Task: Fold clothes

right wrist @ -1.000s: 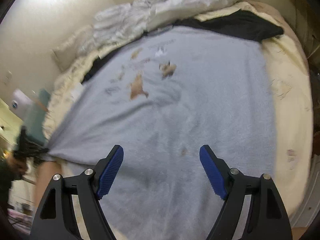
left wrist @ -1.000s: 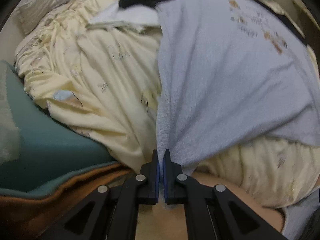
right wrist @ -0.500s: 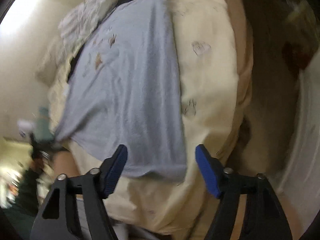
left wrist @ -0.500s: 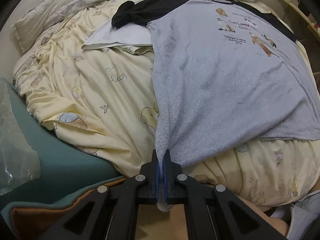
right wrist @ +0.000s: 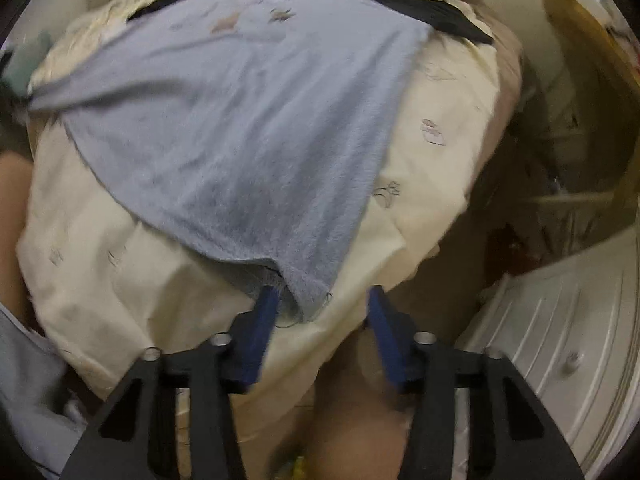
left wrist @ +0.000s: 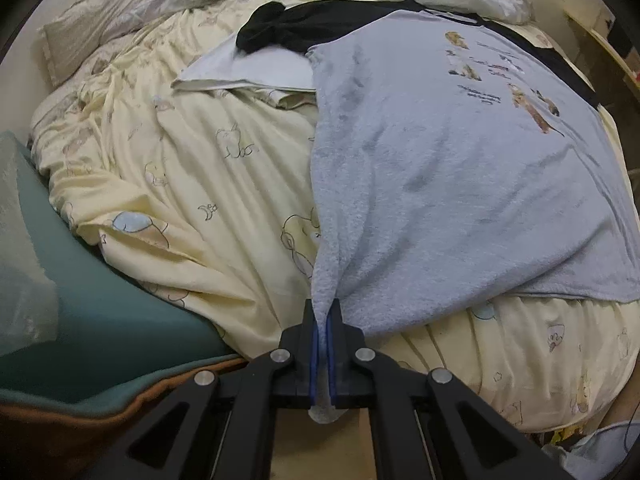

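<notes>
Left tongs (left wrist: 322,322) are clamped on one hem corner of the shirt (left wrist: 460,168), the blue pads pressed together with a tuft of grey cloth poking out below them. In this view the shirt lies spread face-up across the bed (left wrist: 192,184), on the yellow printed sheet, its small animal print near the far end and a black garment (left wrist: 304,26) under its top edge. From the pinched corner the cloth runs up in taut ridges, so it looks pulled a little off the bed's edge. I judge the grip is on a thin bit of hem; a hard tug could slip it free.

Right tongs (right wrist: 320,308), in their own blurred view, stand apart but are closing, with the shirt's other hem corner hanging between the blue pads and not yet pressed. That corner is frayed, with loose threads, and droops over the edge of the bed. The risk, as I read it, is that the jaws close on only the threads or the tip, or catch the sheet beneath as well, and the lift then drags the bedding or drops the corner. The cloth looks soft, fleecy and limp, pale grey-blue, lying flat save for the stretch toward the left corner.
</notes>
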The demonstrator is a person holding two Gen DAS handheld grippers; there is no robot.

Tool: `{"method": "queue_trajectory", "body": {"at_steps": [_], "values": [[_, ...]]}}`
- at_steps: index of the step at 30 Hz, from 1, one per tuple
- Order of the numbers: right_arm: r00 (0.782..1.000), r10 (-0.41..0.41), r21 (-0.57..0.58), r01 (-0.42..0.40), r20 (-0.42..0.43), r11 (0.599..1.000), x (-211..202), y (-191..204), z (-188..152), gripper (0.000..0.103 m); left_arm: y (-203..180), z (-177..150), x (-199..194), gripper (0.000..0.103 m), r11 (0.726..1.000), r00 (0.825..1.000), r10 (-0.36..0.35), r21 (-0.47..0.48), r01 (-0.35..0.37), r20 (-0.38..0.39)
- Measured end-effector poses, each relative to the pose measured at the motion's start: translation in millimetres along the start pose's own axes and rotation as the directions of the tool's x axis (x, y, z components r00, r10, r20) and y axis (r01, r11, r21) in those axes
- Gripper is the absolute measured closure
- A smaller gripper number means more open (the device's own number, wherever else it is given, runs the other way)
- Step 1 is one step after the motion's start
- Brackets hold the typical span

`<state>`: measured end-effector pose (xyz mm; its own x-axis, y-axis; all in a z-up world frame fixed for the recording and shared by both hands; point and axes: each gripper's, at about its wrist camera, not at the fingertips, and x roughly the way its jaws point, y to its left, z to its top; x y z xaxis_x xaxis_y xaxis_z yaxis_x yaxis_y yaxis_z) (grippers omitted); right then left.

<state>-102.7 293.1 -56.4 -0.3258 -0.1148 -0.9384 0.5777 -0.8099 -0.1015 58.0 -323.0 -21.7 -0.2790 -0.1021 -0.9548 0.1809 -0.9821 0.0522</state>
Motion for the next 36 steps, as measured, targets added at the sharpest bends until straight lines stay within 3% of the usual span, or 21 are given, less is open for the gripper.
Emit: {"method": "queue_trajectory", "body": {"at_steps": [1,2,3,6,10,14,19,26,28,32,36], "values": [[1.000,-0.019,-0.030,0.019,-0.005,0.999,5.5,5.2,1.9,0.063,-0.1,0.0,-0.2,0.100,1.000,1.000,0.002,-0.001,-0.002,0.003],[0.998,-0.061,-0.055,0.061,-0.002,0.997,10.4,9.1,3.1,0.079,-0.6,-0.1,-1.3,0.100,1.000,1.000,0.002,-0.002,-0.002,0.006],[0.995,-0.097,-0.076,0.097,0.003,0.992,13.7,12.4,4.1,0.103,-1.0,-0.1,-2.4,0.100,1.000,1.000,0.003,-0.003,-0.003,0.010],[0.991,-0.124,-0.084,0.127,0.047,0.988,-1.5,13.4,4.4,0.102,0.2,-0.1,-12.4,0.100,1.000,0.999,-0.012,-0.011,0.012,0.031],[0.982,-0.133,-0.089,0.146,0.135,0.985,-57.6,9.7,3.3,0.102,6.6,-0.4,-25.3,0.100,0.995,0.996,-0.087,-0.054,0.089,0.031],[0.968,-0.155,-0.094,0.176,0.198,0.980,-99.1,5.0,3.9,0.102,4.7,-1.7,-31.5,0.100,0.992,0.993,-0.118,-0.036,0.119,0.016],[0.962,-0.161,-0.100,0.187,0.222,0.977,-114.8,7.2,-0.4,0.102,10.5,-4.7,-34.3,0.100,0.982,0.983,-0.185,-0.045,0.184,-0.021],[0.953,-0.148,0.071,0.134,0.265,0.988,-132.8,-37.4,-8.0,0.102,26.2,-1.0,-42.8,0.100,0.959,0.963,-0.269,-0.091,0.268,0.005],[0.960,-0.118,0.086,0.099,0.252,0.991,-131.8,-45.7,-5.2,0.102,22.1,-1.4,-36.4,0.100,0.965,0.967,-0.253,-0.073,0.251,-0.032],[0.986,-0.091,0.029,0.088,0.142,0.996,-105.1,-37.9,-12.2,0.102,14.7,-7.3,-9.2,0.100,0.989,0.981,-0.149,-0.018,0.148,-0.123],[0.996,-0.083,0.019,0.083,0.027,0.996,-64.9,-32.3,-22.6,0.102,10.1,-17.4,20.8,0.101,0.998,0.975,-0.057,0.023,0.063,-0.215]]}}
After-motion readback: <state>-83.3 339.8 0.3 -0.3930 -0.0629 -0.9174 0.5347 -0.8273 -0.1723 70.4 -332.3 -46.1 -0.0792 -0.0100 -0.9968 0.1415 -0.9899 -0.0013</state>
